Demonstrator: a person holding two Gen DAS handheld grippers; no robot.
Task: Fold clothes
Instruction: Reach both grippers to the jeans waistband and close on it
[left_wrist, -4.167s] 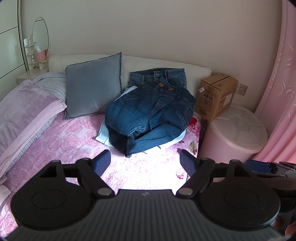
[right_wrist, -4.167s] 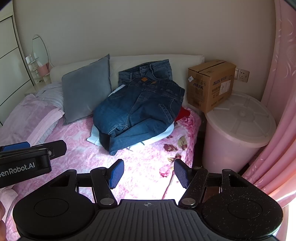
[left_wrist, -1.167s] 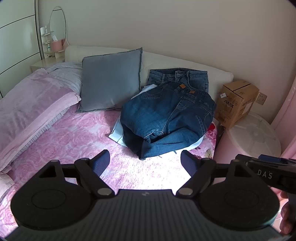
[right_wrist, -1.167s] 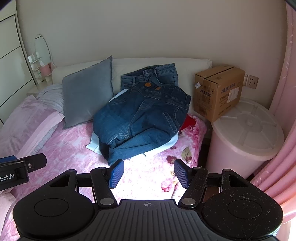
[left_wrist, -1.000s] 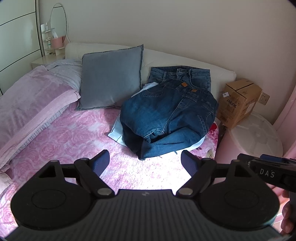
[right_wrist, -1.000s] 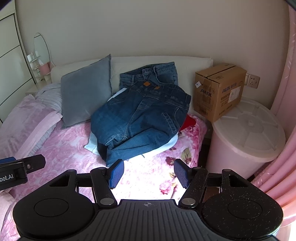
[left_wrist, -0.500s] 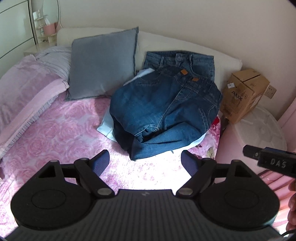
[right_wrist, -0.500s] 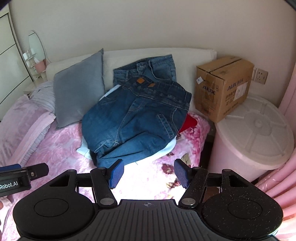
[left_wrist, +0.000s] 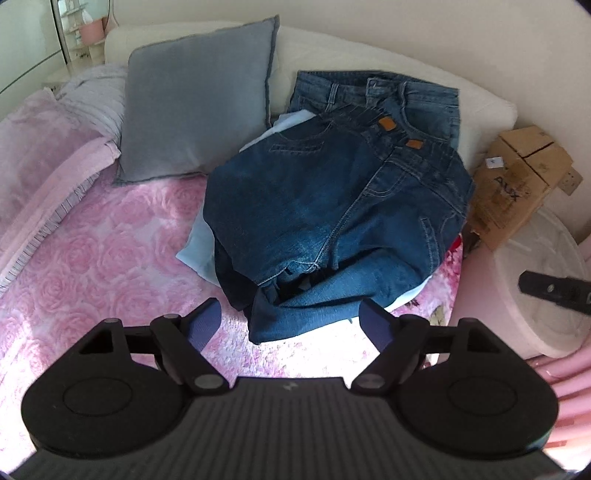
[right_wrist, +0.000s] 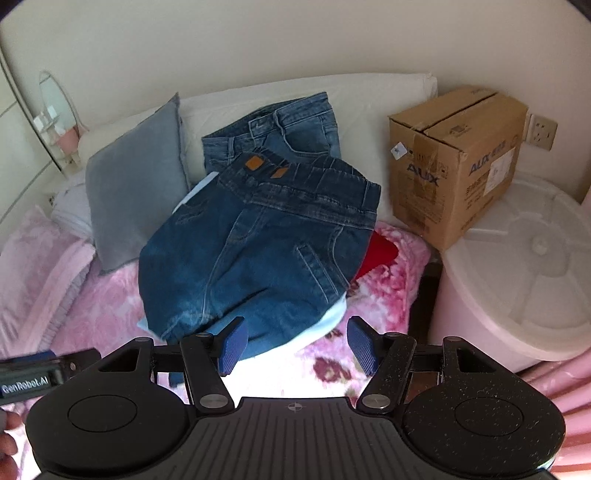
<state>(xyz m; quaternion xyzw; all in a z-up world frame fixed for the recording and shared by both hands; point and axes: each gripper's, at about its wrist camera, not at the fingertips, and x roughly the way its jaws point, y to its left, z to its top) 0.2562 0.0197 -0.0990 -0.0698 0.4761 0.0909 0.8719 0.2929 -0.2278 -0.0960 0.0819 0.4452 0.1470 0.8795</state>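
So we're right at the very start here, reaching in, nothing grabbed and nothing folded yet. Going left to right: the rolled pink blanket (left_wrist: 40, 155) runs along the left side of the bed, then the grey pillow (left_wrist: 195, 110) leans against the white headboard (left_wrist: 369, 51), and just beside it sits the pile of jeans (left_wrist: 332, 214), the stuff we actually need to fold. The pile is on the far right part of the pink bedspread (left_wrist: 110, 266), with a second pair of jeans (right_wrist: 273, 125) propped against the headboard behind it, something light blue (left_wrist: 195, 251) underneath, and a bit of red fabric (right_wrist: 380, 251) poking out on the right. Our left gripper (left_wrist: 291, 325) hangs just short of the pile's near edge with its fingers spread wide and nothing between them, and our right gripper (right_wrist: 295, 343) is the same deal, jaws apart and empty, hovering over the near hem. Next move, as we see it: get one gripper on the top pair, probably at the loose leg hem closest to us, and drag it toward us onto open bedspread. Room-wise the left and near side is where the free space is. The right side is tight, since the bed edge drops off right next to the pile, with the cardboard box (right_wrist: 458, 162) and the pink bin (right_wrist: 517, 280) crowding it, so we'd pull left, not right.
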